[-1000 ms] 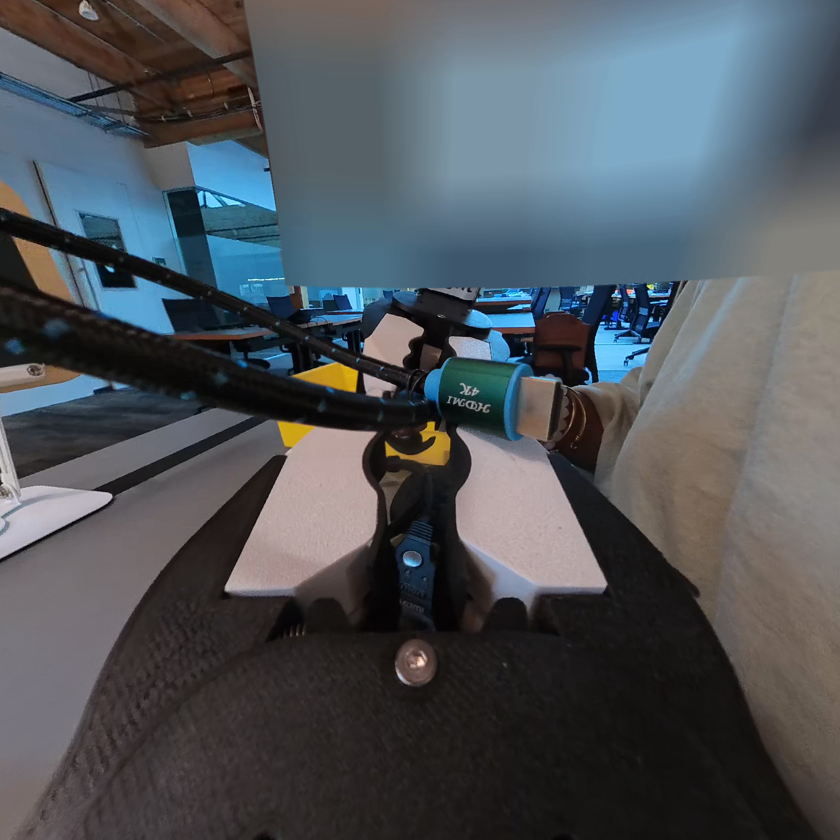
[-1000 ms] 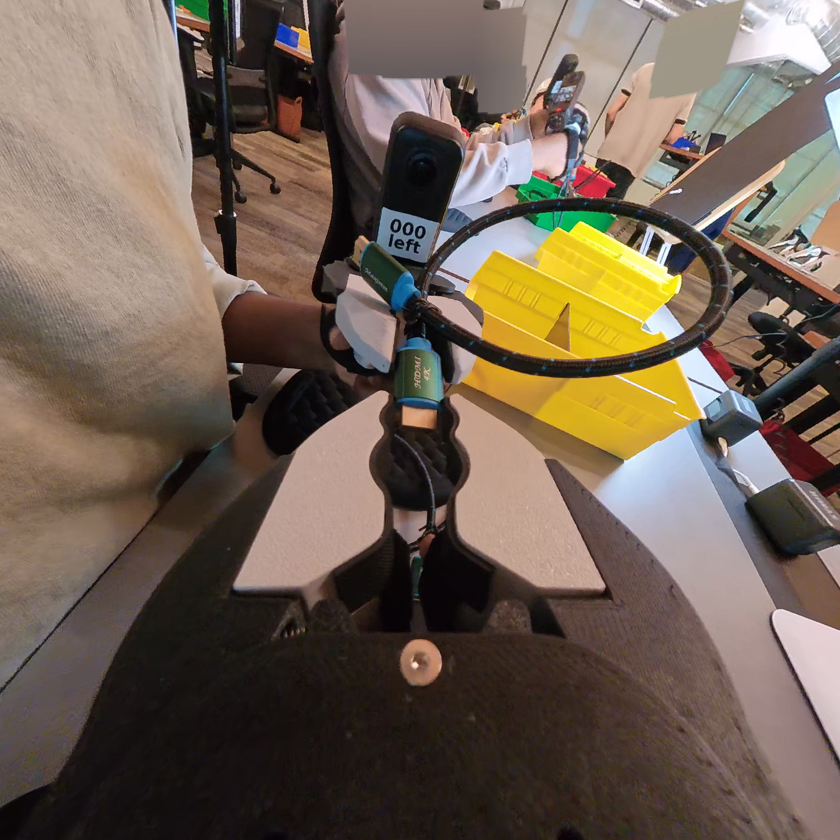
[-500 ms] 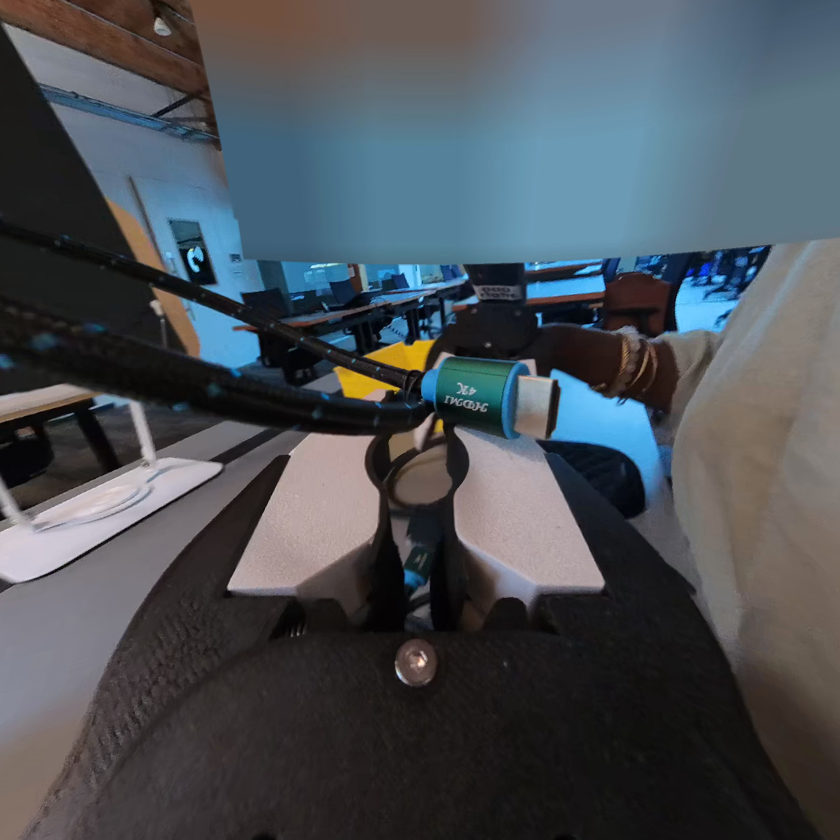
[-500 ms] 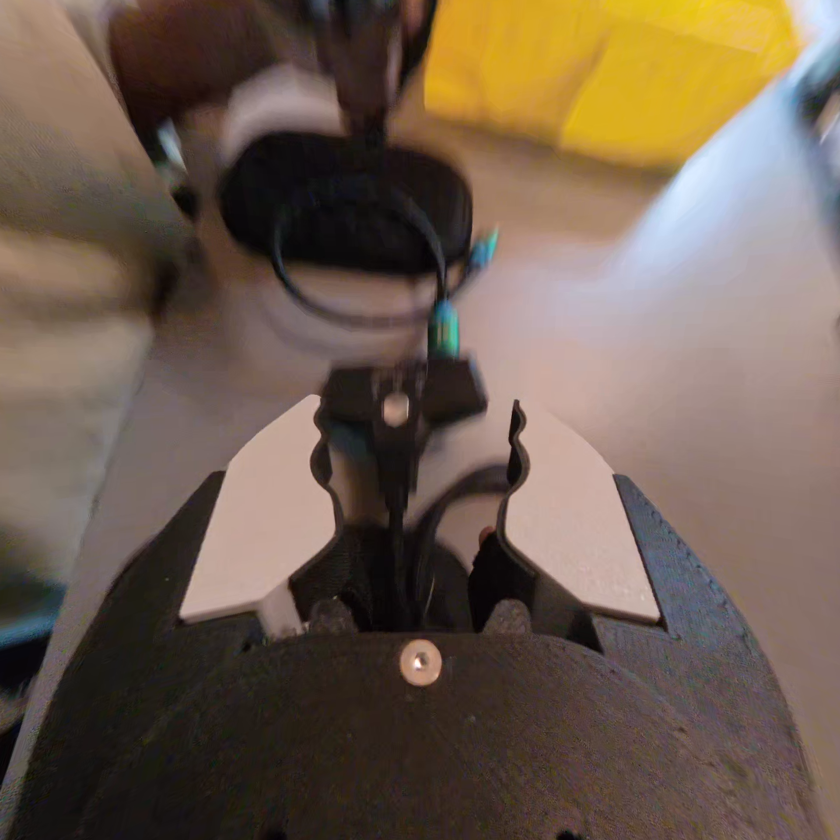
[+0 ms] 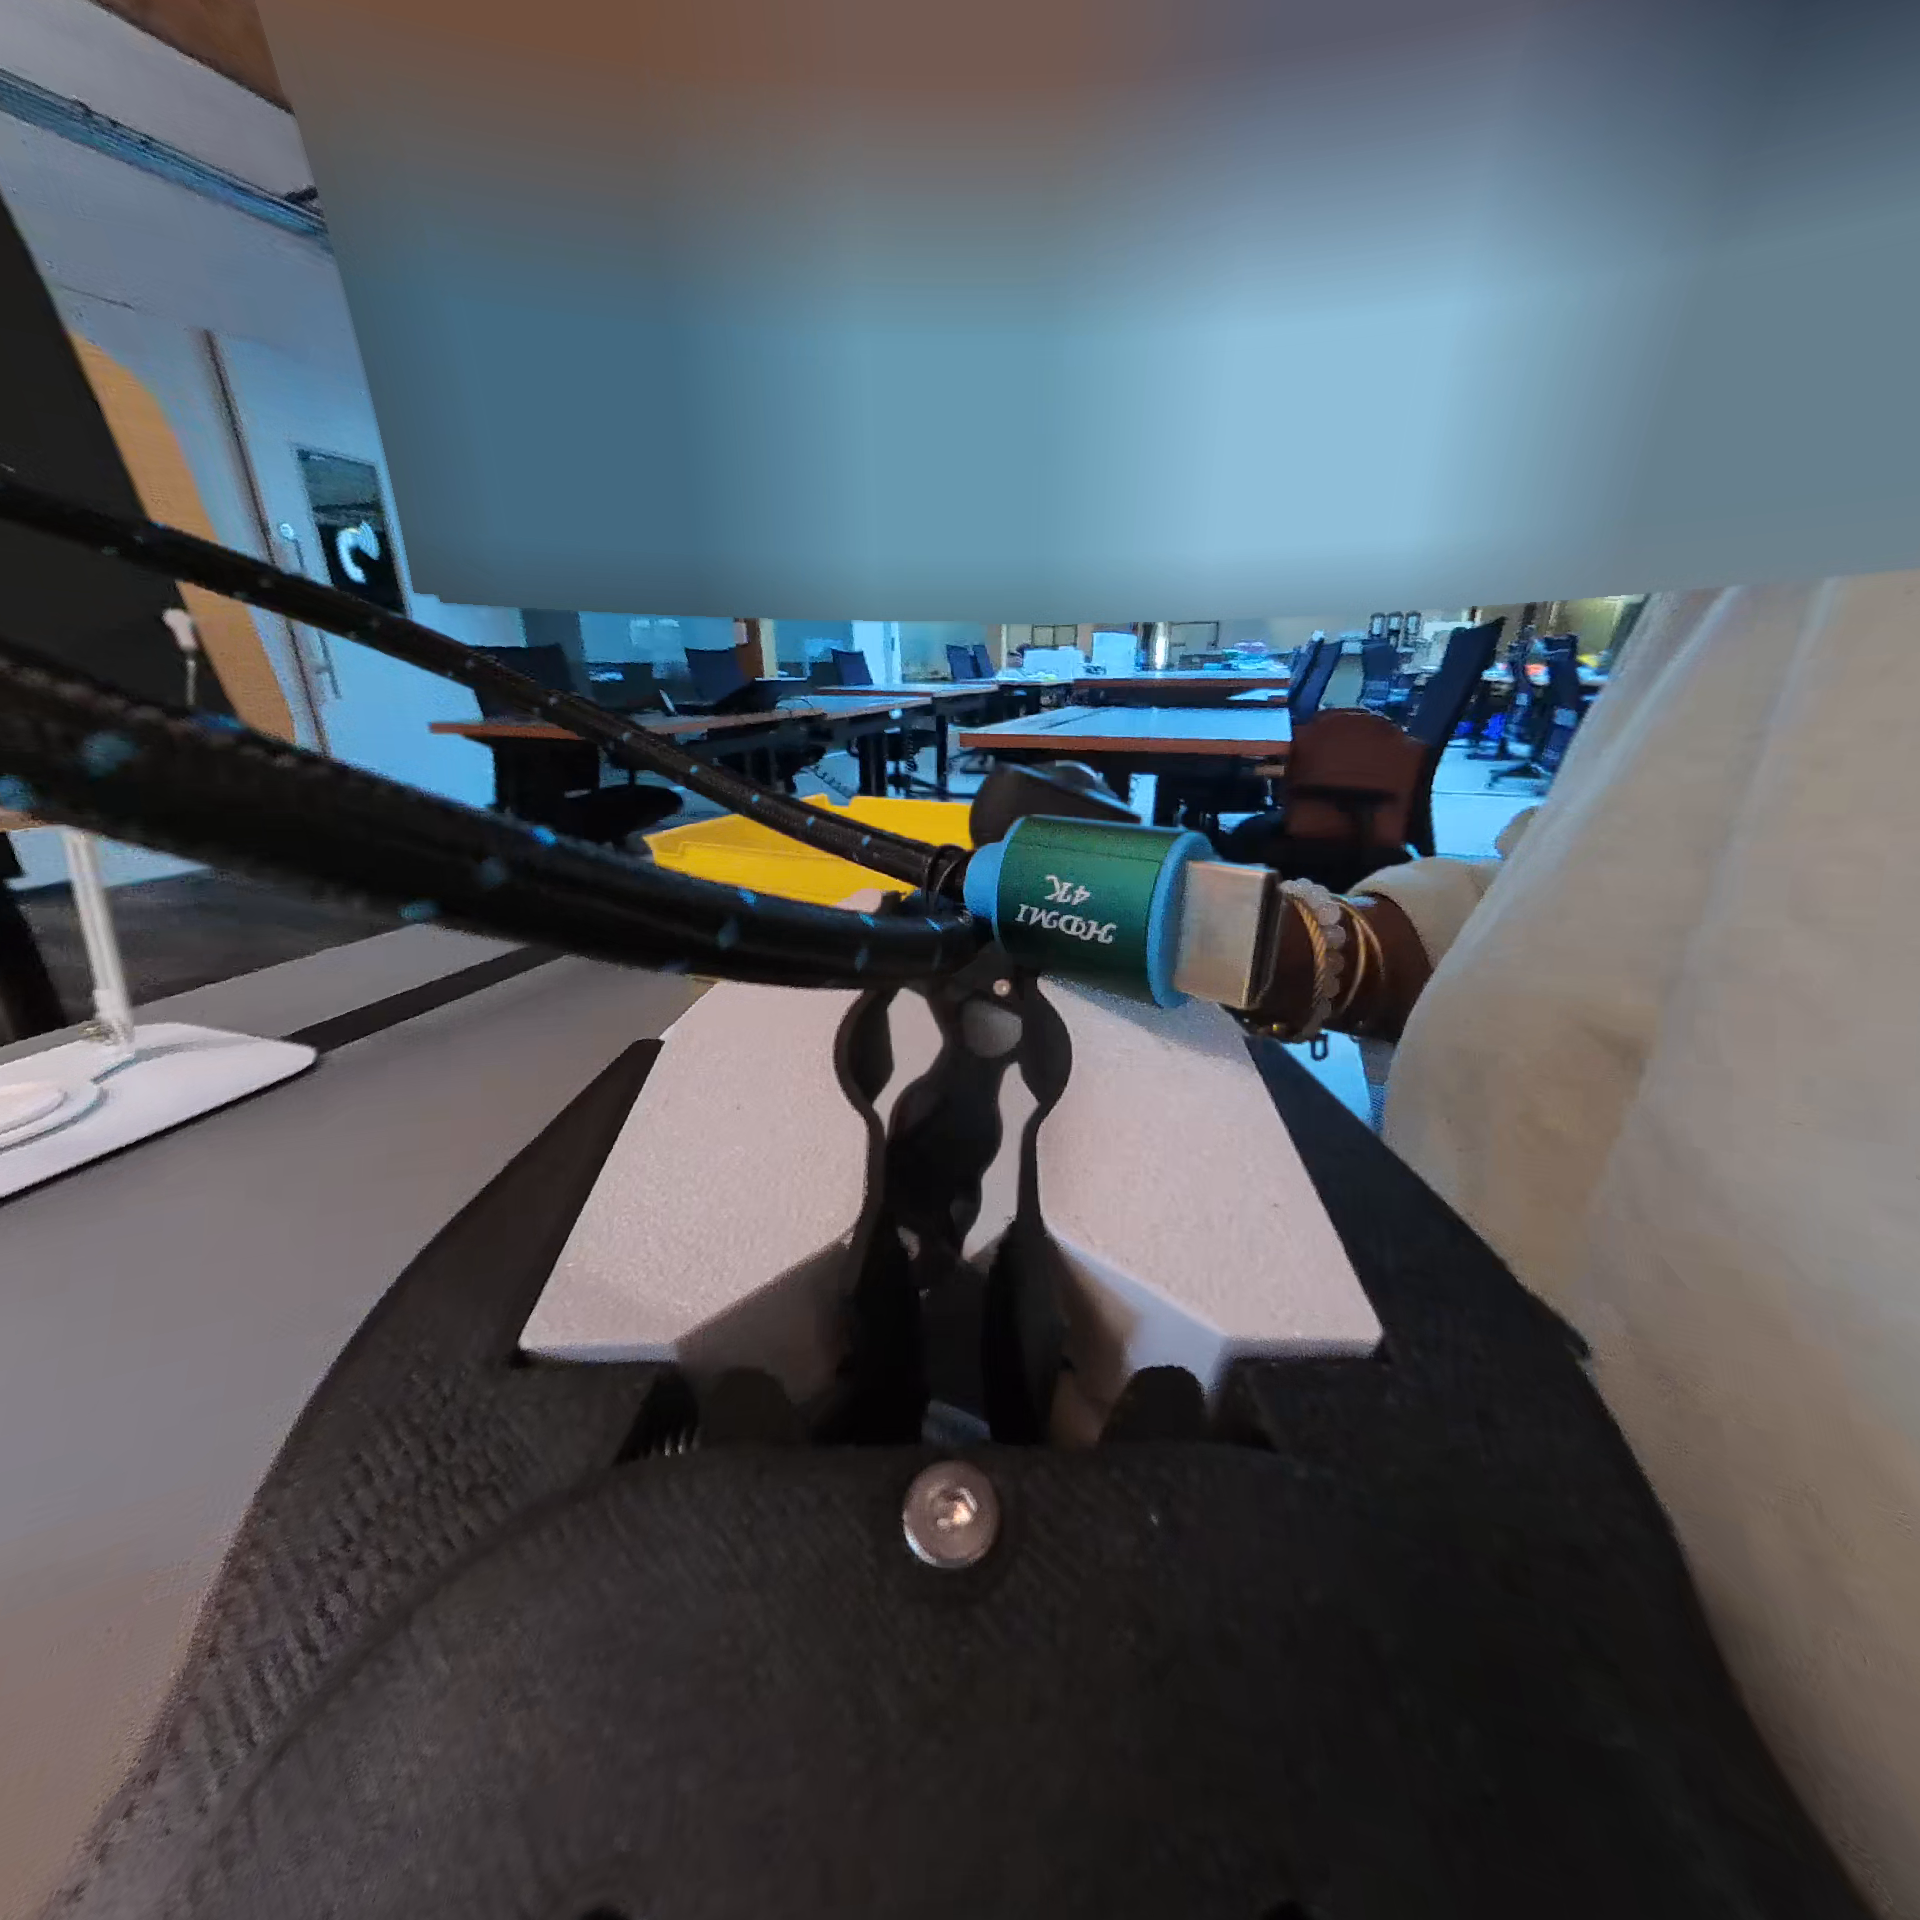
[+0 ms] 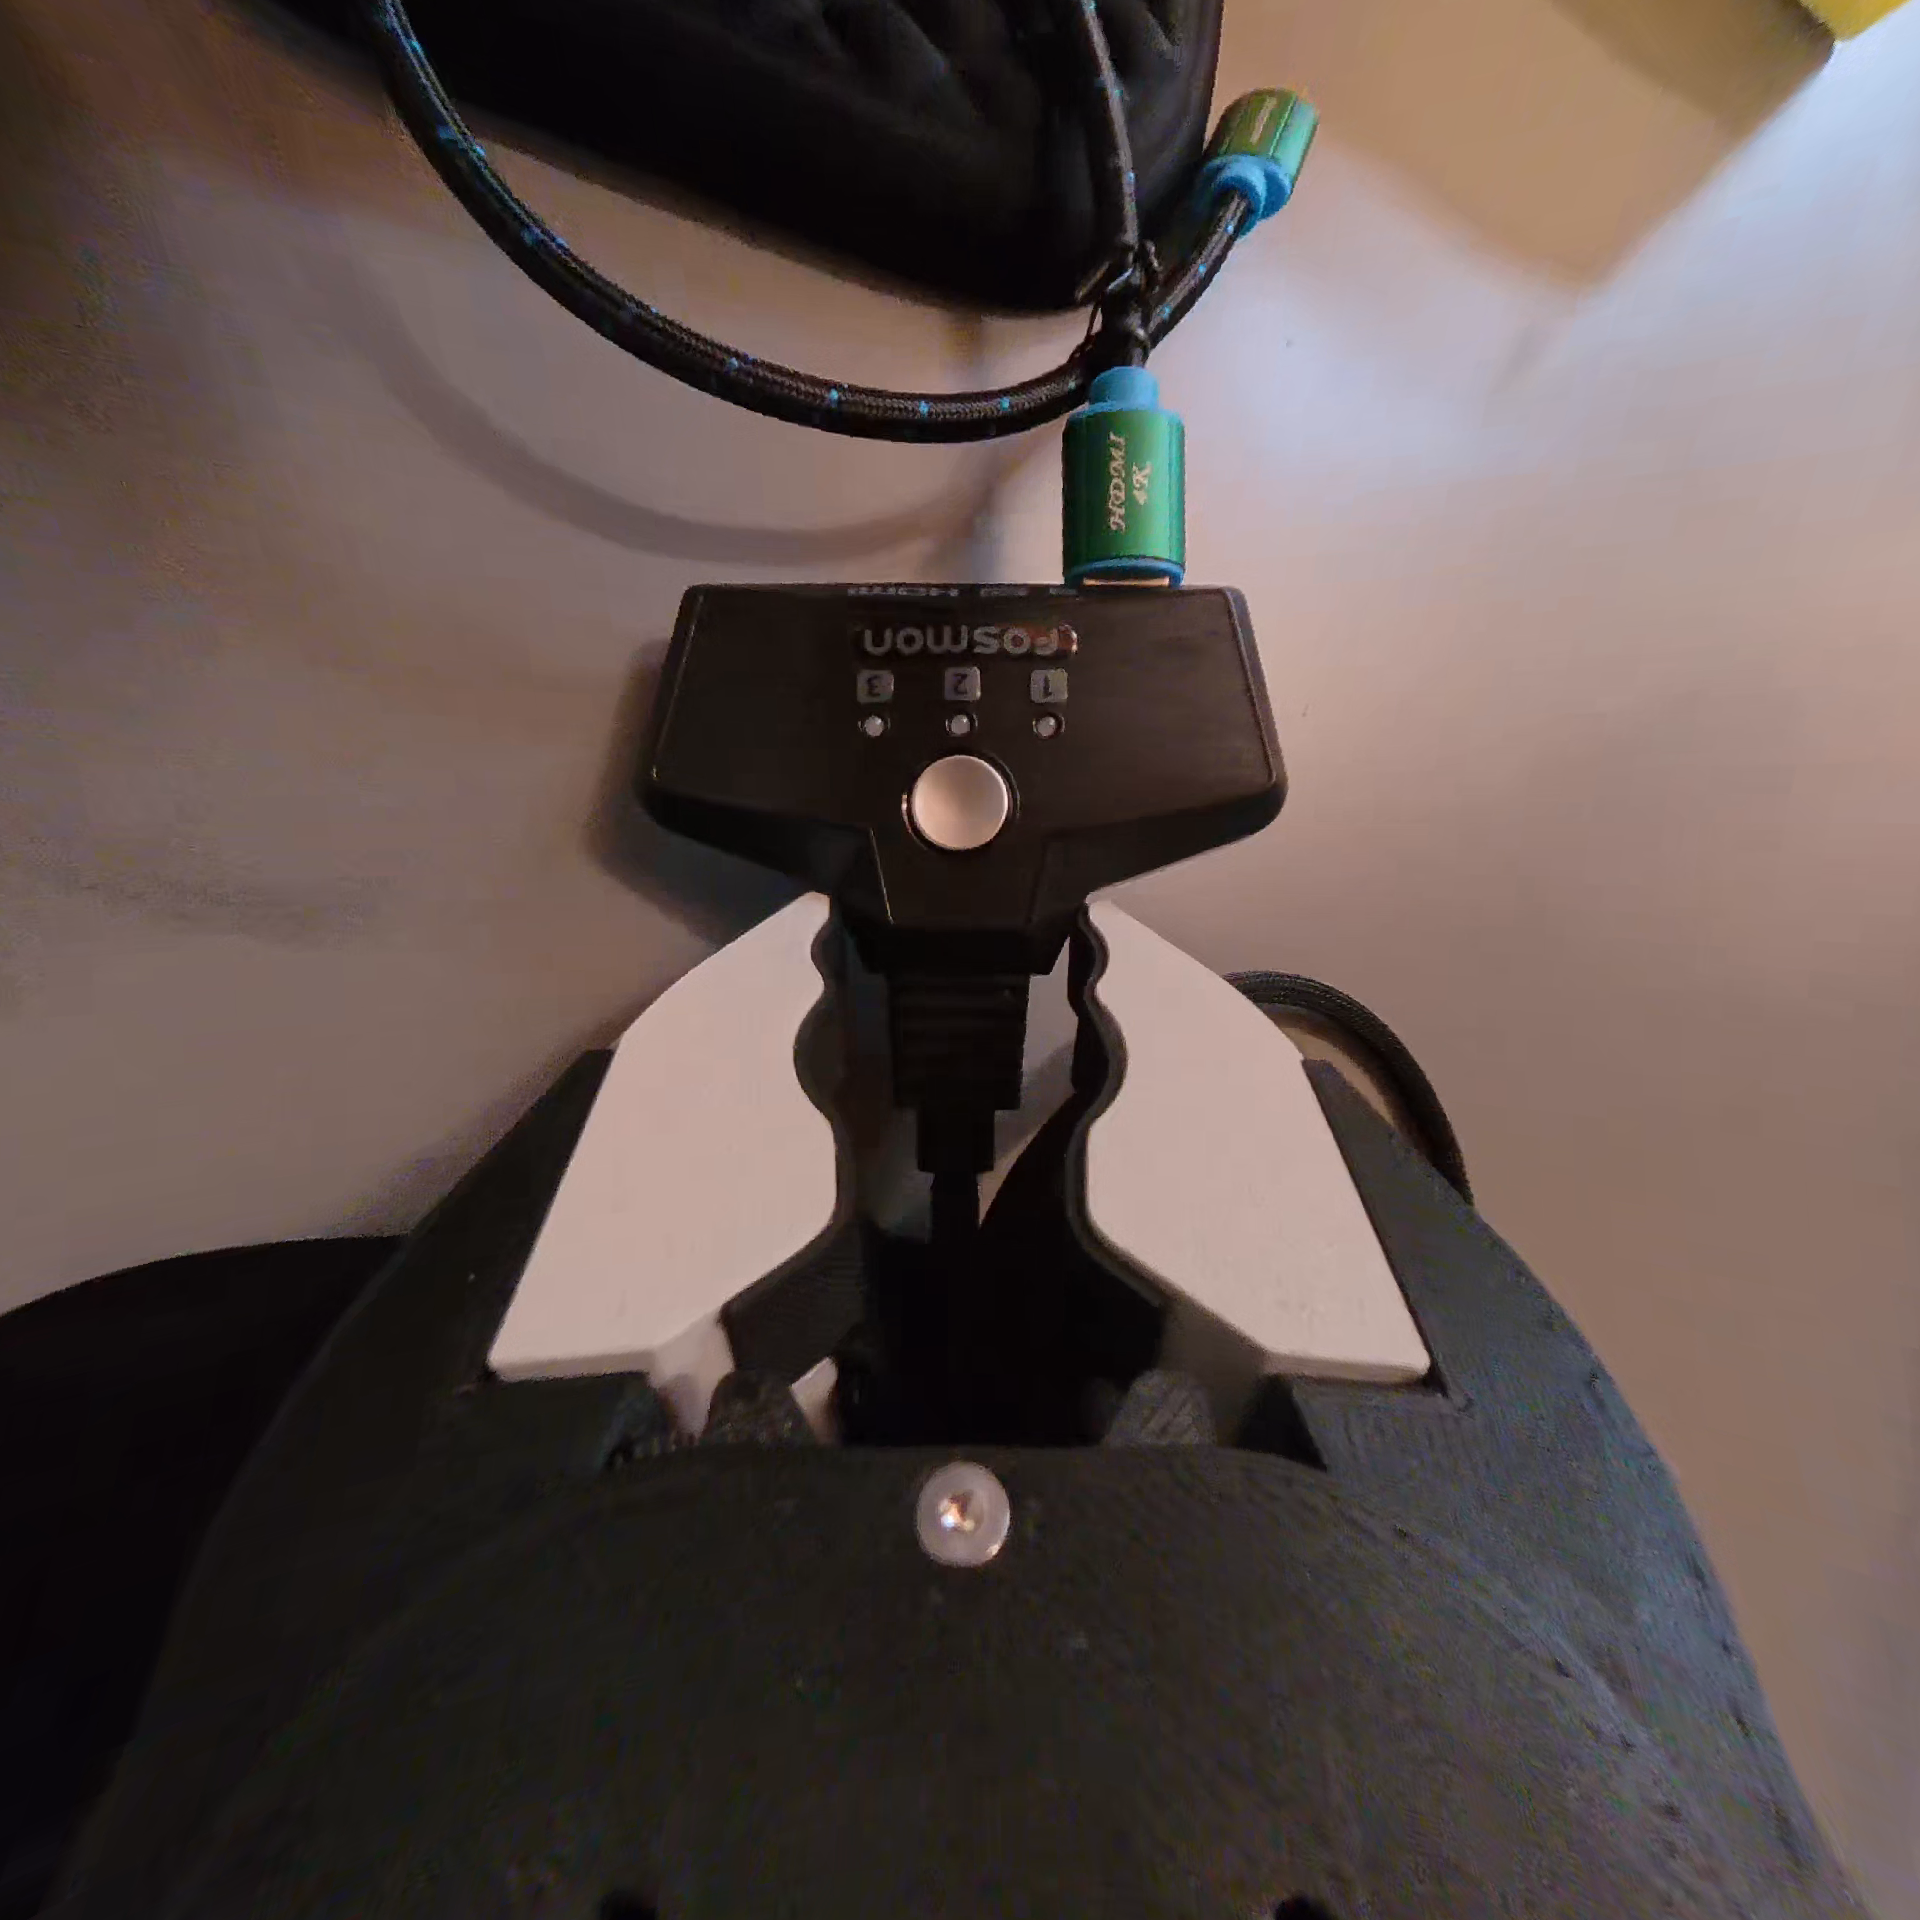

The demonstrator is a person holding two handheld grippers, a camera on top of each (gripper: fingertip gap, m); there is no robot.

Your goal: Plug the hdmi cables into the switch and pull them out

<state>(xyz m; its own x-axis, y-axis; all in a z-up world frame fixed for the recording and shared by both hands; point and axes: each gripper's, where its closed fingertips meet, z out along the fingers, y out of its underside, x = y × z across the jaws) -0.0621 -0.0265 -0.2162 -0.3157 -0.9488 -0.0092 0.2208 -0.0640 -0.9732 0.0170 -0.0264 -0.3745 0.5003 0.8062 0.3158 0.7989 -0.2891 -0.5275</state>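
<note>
Right wrist view looks straight down on the black switch (image 6: 961, 717), which lies flat on the pale worktop (image 6: 312, 644) with its round silver button facing up. One green HDMI plug (image 6: 1122, 497) is seated in the port at the switch's far right corner, and its black braided cable (image 6: 665, 332) curves away to the left. A second green plug (image 6: 1262, 135) lies loose farther off, beside a dark padded object at the top edge. The right tool (image 6: 958, 966) points down and forward, its white fingers (image 6: 717, 1122) clenched on the switch's narrow neck and the ribbed strain relief of its own lead.

From the left wrist view, the left tool (image 5: 951, 1013) is held level above the grey worktop (image 5: 208, 1195), aimed toward the person's cream sleeve (image 5: 1662, 1039). Its jaws are pressed together on the braided cable just behind a third green plug (image 5: 1091, 909), which sticks out sideways to the right with its metal tip bare. A wrist with bracelets (image 5: 1340, 966) shows just beyond the plug, a yellow bin (image 5: 790, 847) behind it, and a white stand base (image 5: 125, 1091) sits at the left.
</note>
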